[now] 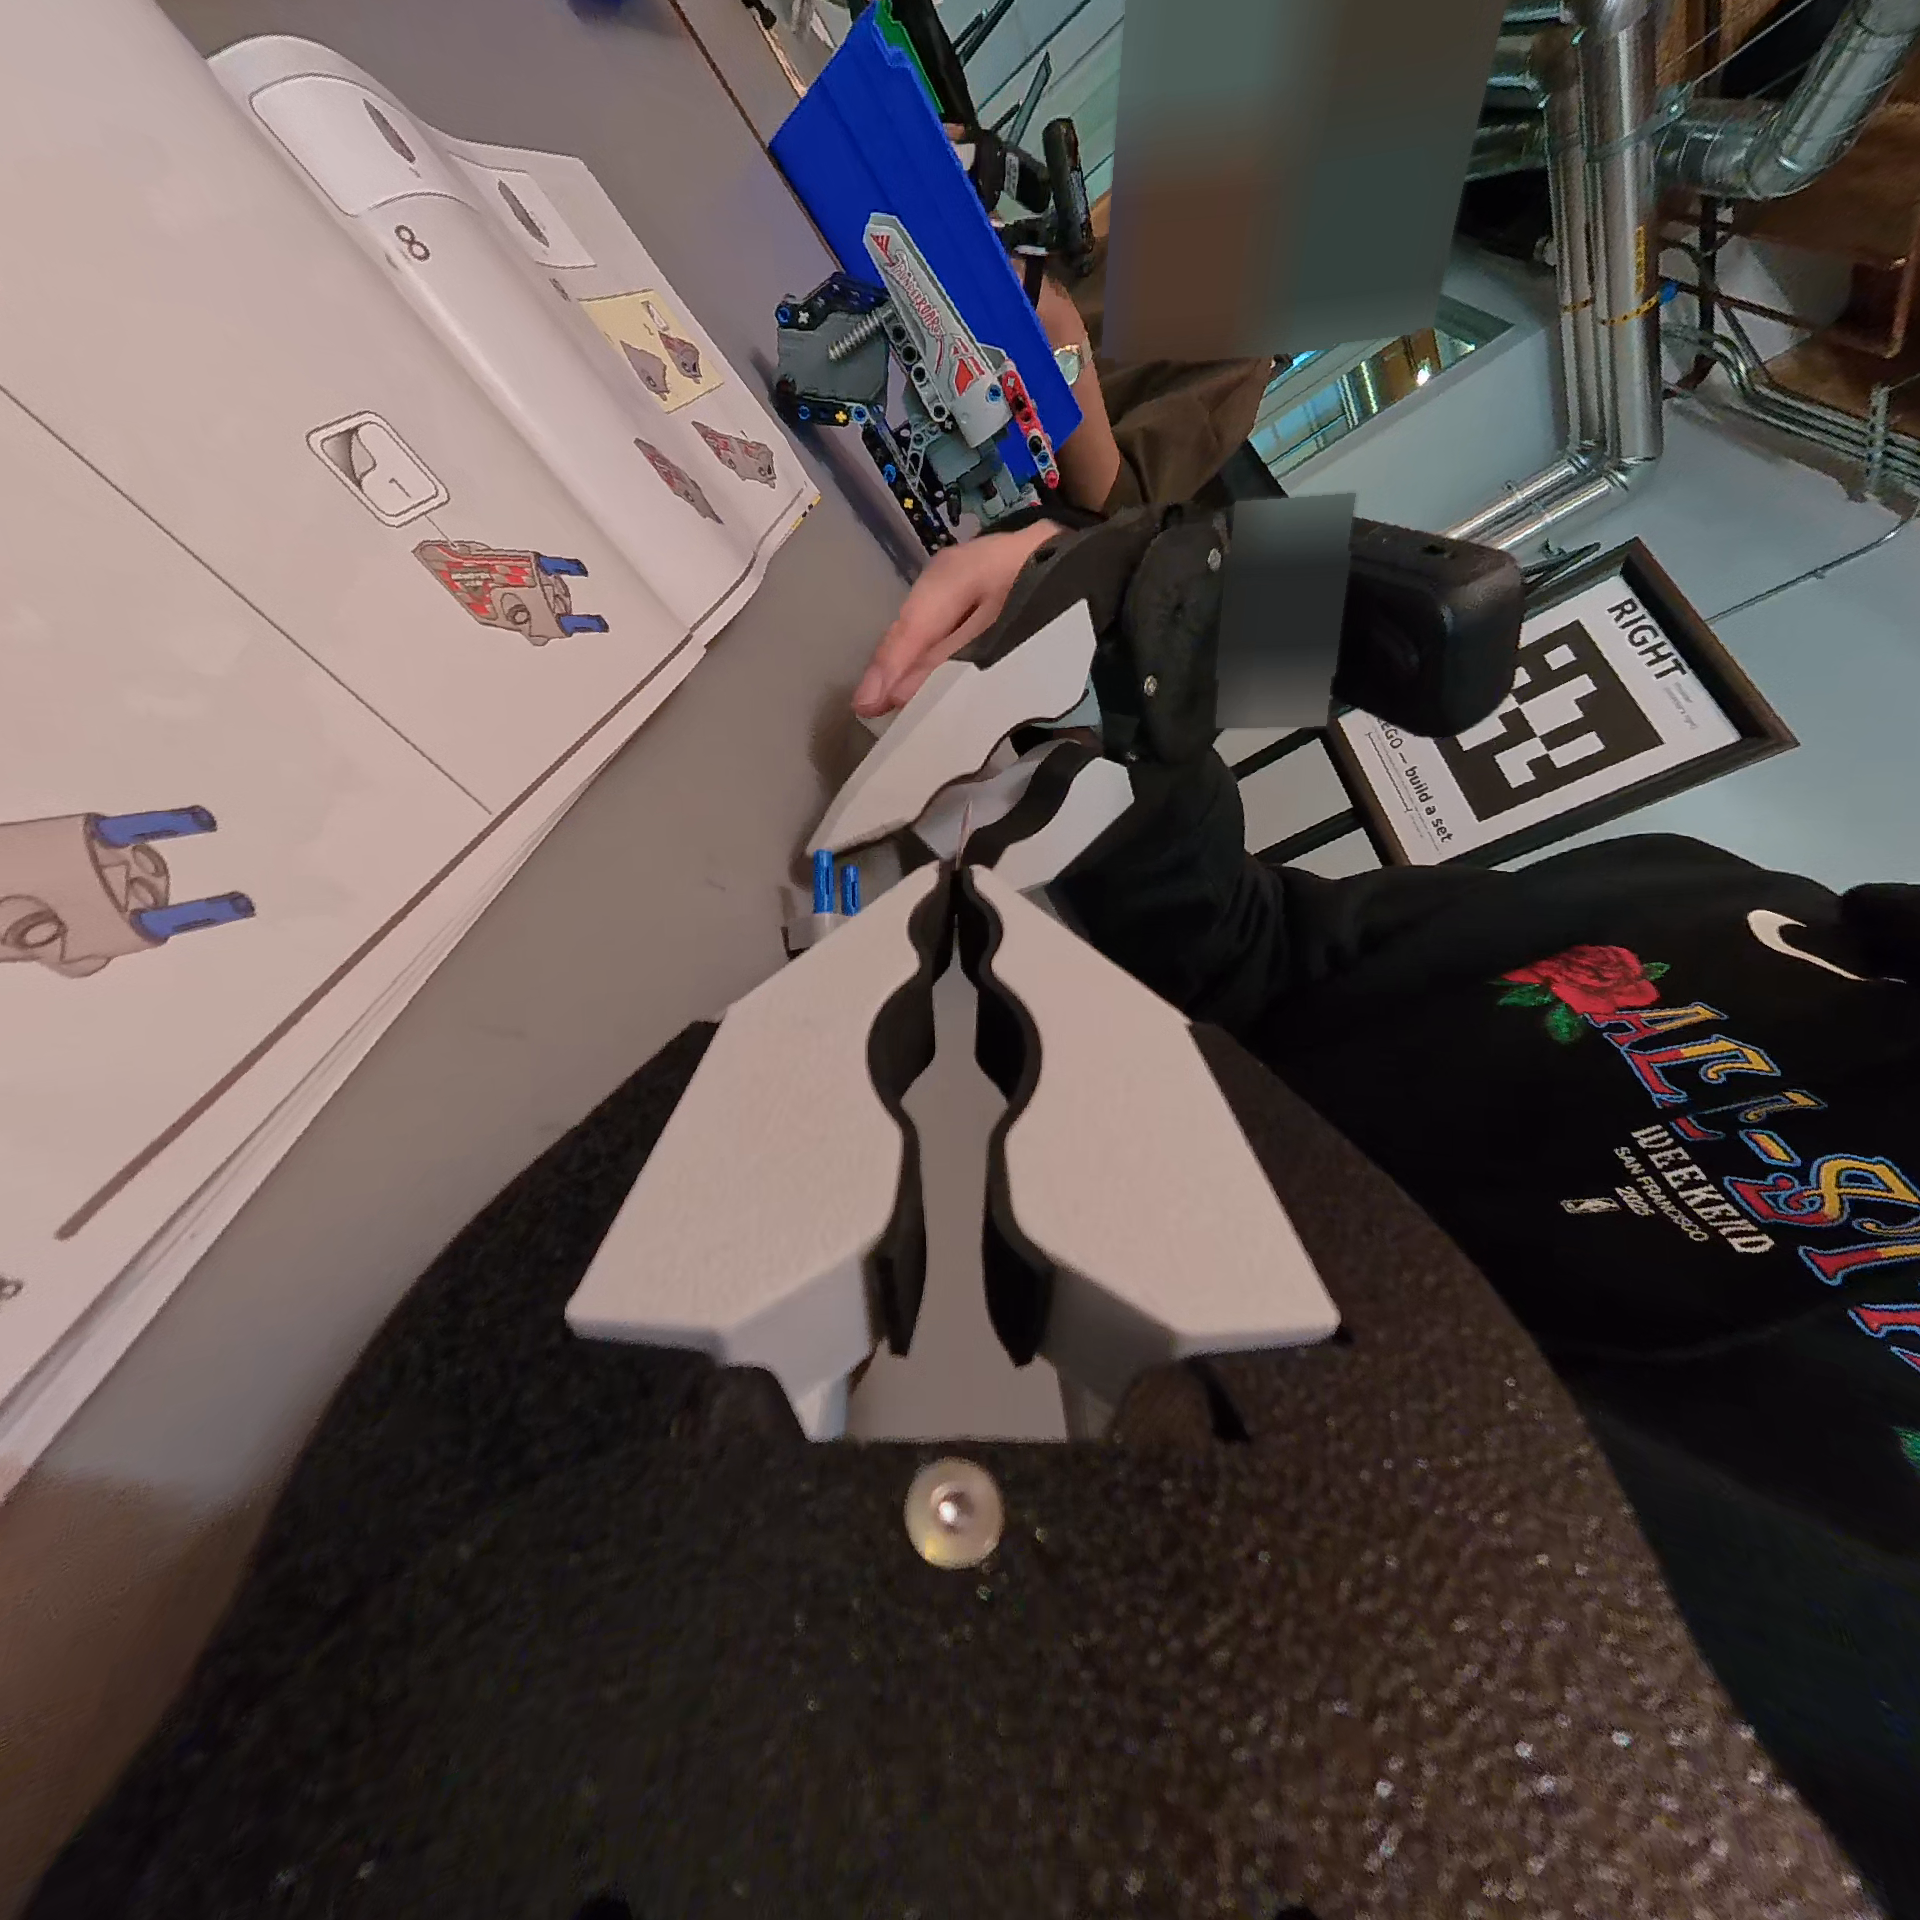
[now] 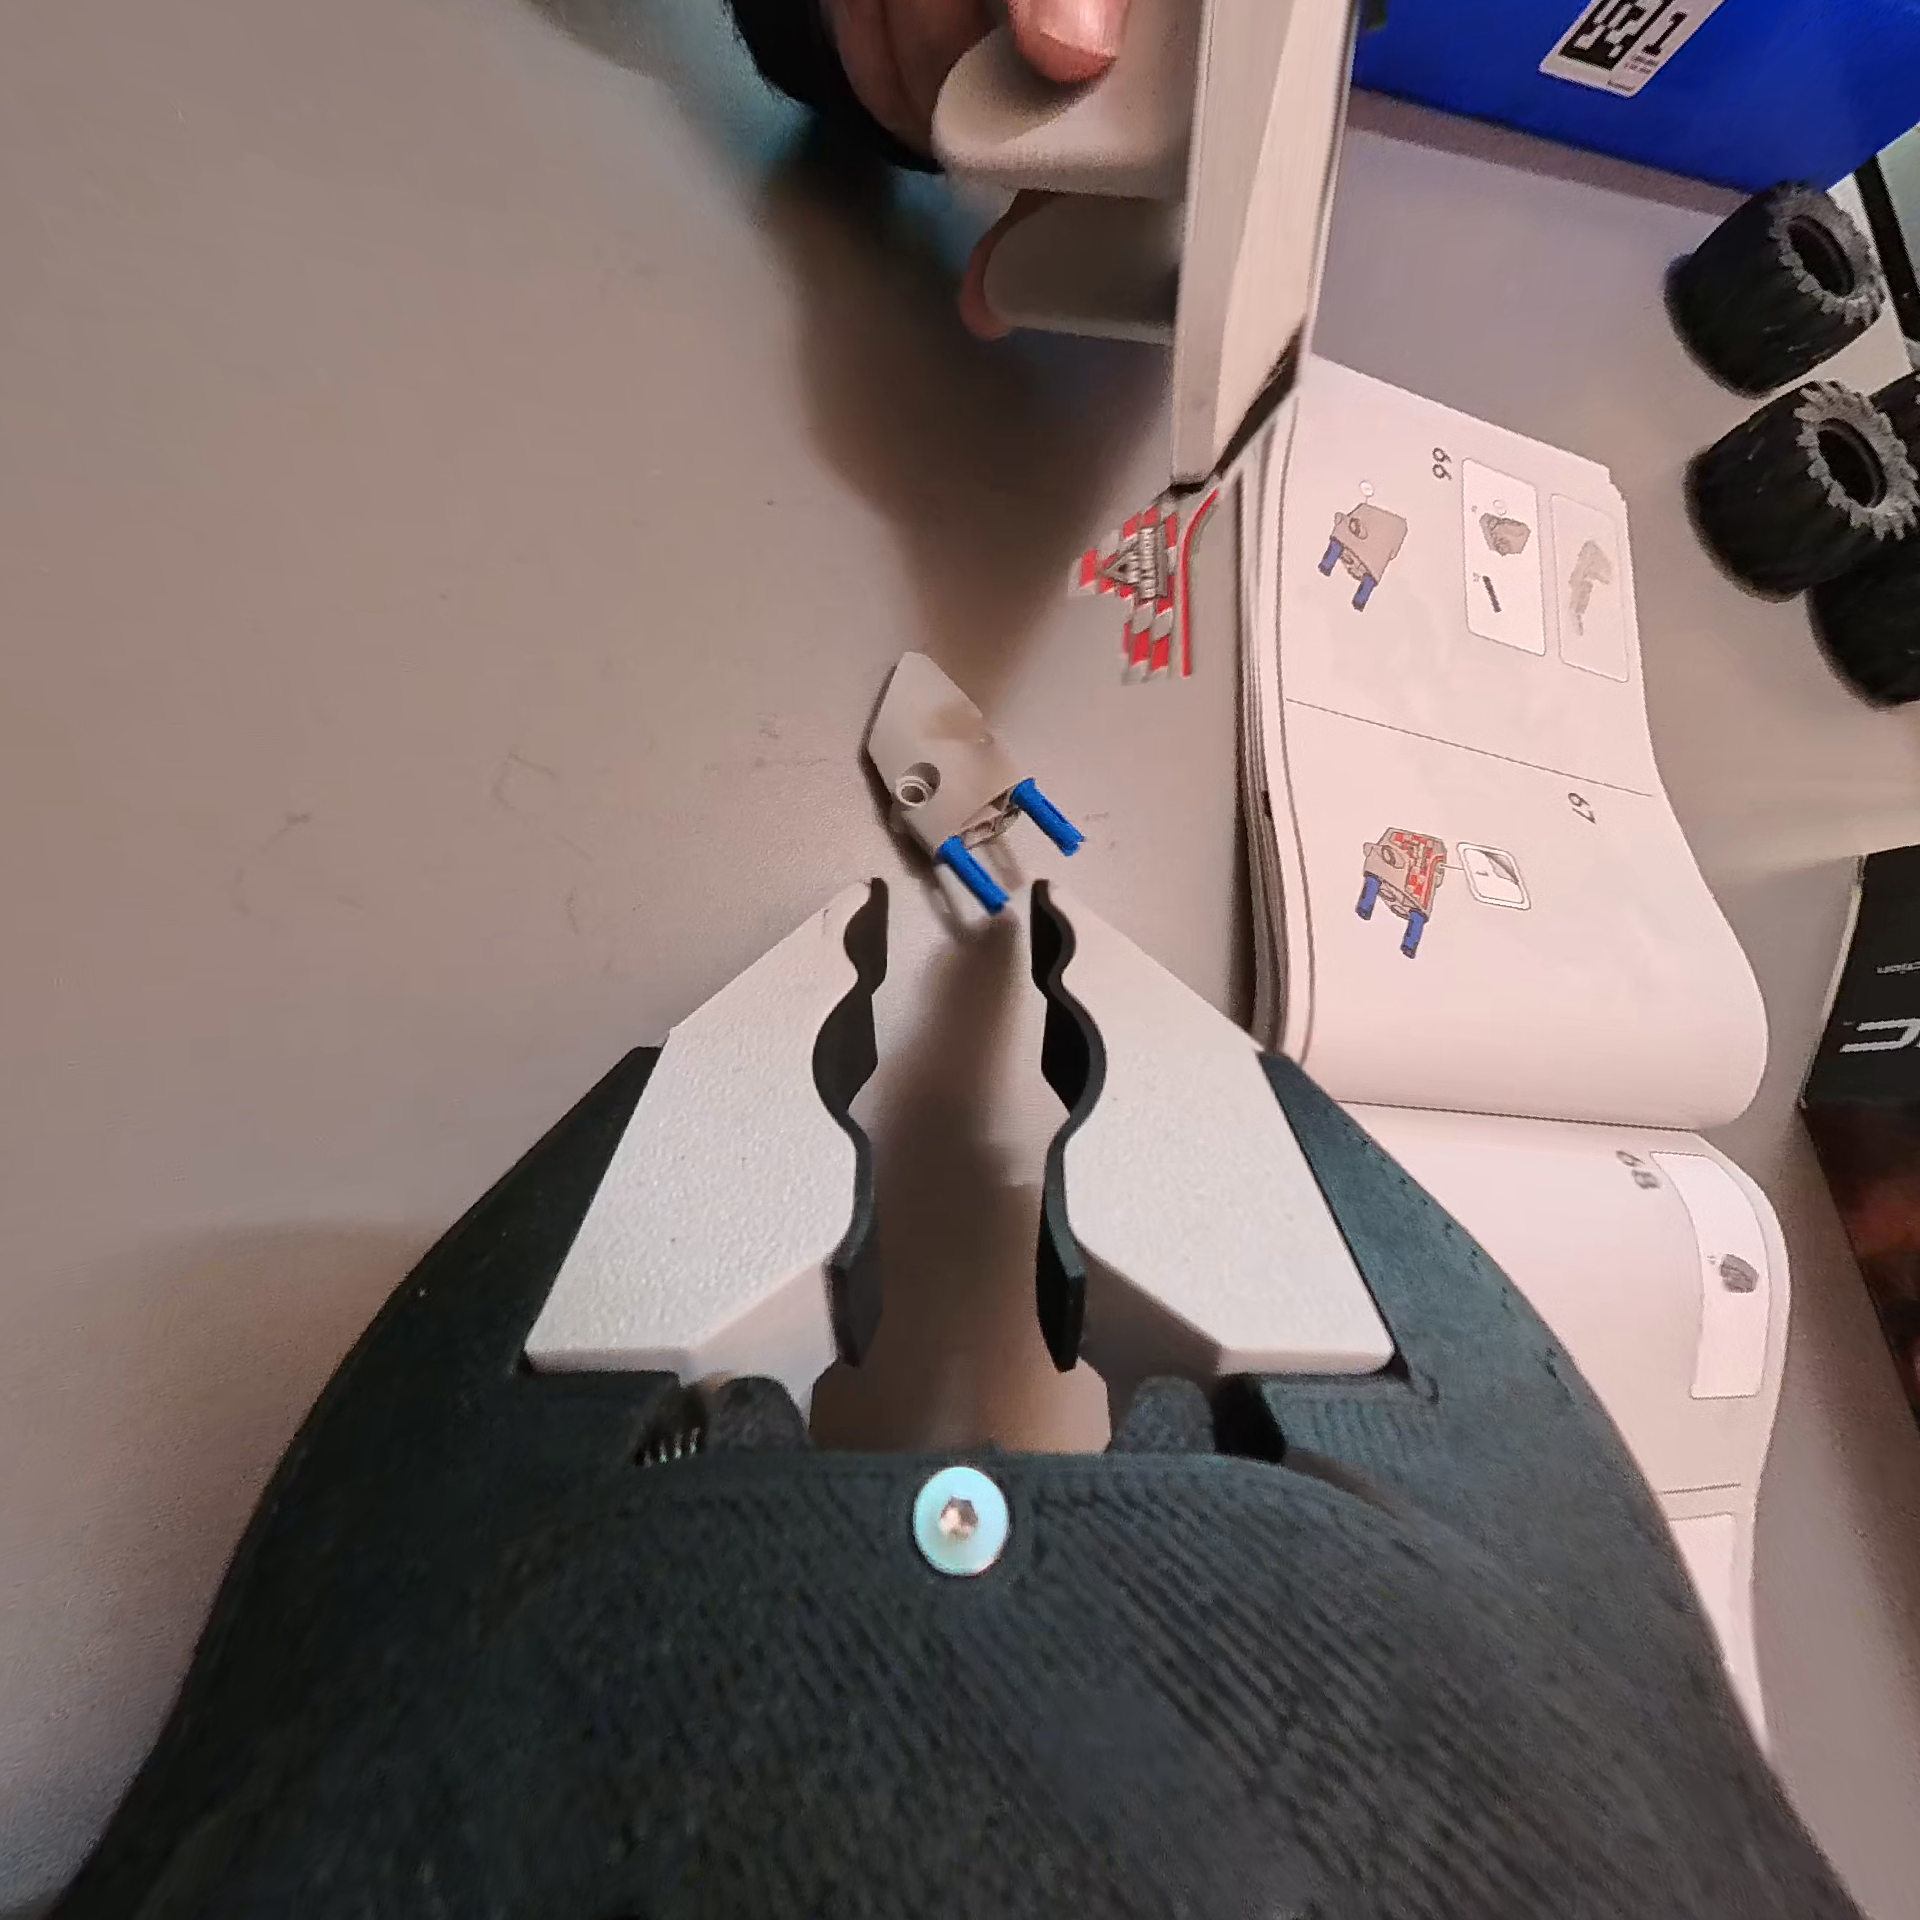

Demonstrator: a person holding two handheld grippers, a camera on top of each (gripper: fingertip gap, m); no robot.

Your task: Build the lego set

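Right claw (image 2: 956,899) gapes before grey piece (image 2: 935,753), pins (image 2: 971,883) toward it; left claw (image 1: 958,883) pinches sticker sheet (image 2: 1148,582).

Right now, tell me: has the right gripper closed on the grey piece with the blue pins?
No. The right gripper is open, and the grey piece lies on the table just ahead of its fingertips.

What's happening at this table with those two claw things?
A person is building a Lego set using a hand-held gripper in each hand. The right gripper is open, hovering just short of a small grey piece with two blue pins lying on the table. The left gripper is shut and holds nothing visible. The instruction booklet lies open beside them, and a red checkered sticker waits near the piece.
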